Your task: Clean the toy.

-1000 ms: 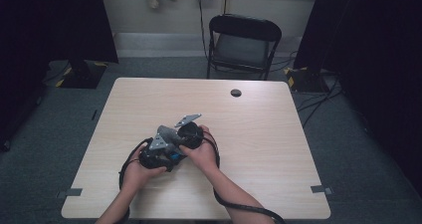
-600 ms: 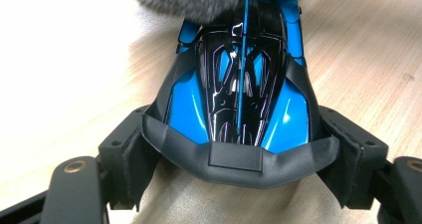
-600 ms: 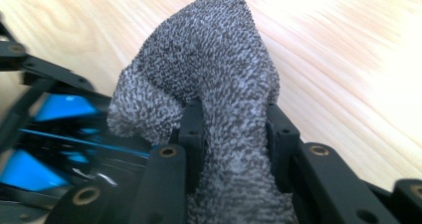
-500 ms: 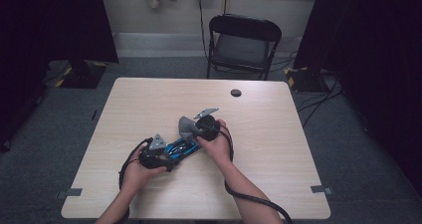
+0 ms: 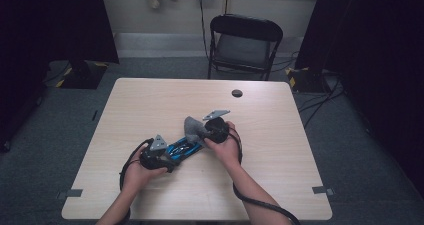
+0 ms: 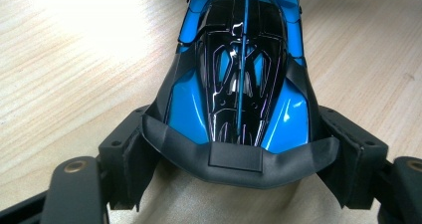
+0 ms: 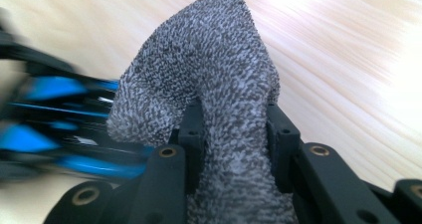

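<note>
1. High view: the glossy blue-and-black toy car lies slantwise on the pale wooden table, its ends hidden by both tongs.
2. Left gripper view: the left tongs clamp the car's near end; its long axis runs away, far end cut off.
3. Right gripper view: the right tongs pinch a grey knitted cloth; the car is blurred.

High view: I look down and forward over the whole surface.
Gripper views: very close, sharing the blue toy car.
</note>
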The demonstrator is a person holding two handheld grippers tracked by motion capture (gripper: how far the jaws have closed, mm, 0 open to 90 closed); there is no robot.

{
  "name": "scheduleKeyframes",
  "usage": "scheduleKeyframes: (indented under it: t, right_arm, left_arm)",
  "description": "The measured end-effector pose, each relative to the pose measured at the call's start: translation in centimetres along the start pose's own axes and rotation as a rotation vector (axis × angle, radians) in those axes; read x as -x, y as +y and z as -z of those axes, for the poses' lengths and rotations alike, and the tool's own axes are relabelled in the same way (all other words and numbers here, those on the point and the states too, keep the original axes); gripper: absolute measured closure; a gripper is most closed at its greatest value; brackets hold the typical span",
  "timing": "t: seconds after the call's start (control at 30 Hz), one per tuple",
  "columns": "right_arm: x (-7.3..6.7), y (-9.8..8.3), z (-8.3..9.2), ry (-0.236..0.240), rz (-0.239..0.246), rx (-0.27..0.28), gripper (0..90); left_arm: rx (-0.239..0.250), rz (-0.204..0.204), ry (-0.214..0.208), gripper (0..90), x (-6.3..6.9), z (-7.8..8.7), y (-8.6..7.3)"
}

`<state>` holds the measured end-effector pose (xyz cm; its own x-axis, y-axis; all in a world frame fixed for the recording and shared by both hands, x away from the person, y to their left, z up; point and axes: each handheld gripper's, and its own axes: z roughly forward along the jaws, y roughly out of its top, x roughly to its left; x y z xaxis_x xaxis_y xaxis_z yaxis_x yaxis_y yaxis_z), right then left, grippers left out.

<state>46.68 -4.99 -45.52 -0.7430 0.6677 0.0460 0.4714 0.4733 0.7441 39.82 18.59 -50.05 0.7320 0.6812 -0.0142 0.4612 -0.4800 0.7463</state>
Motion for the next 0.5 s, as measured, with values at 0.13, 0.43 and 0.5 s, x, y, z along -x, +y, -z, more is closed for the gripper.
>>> scheduleKeyframes:
  t: [0.13,0.43,0.5]
  right_arm:
    - [-2.7,0.8,-0.4,0.073,0.044,0.005,67.1]
    - [-5.8,1.4,-1.6,0.144,0.092,0.003,38.5]
    - [-5.7,1.5,-1.4,0.144,0.105,0.016,36.5]
  left_arm:
    - [-0.001,-0.002,0.001,24.3,0.0,0.0,0.0]
    - [0.000,-0.002,0.000,24.3,0.0,0.0,0.0]
    - [0.000,-0.002,0.001,24.3,0.0,0.0,0.0]
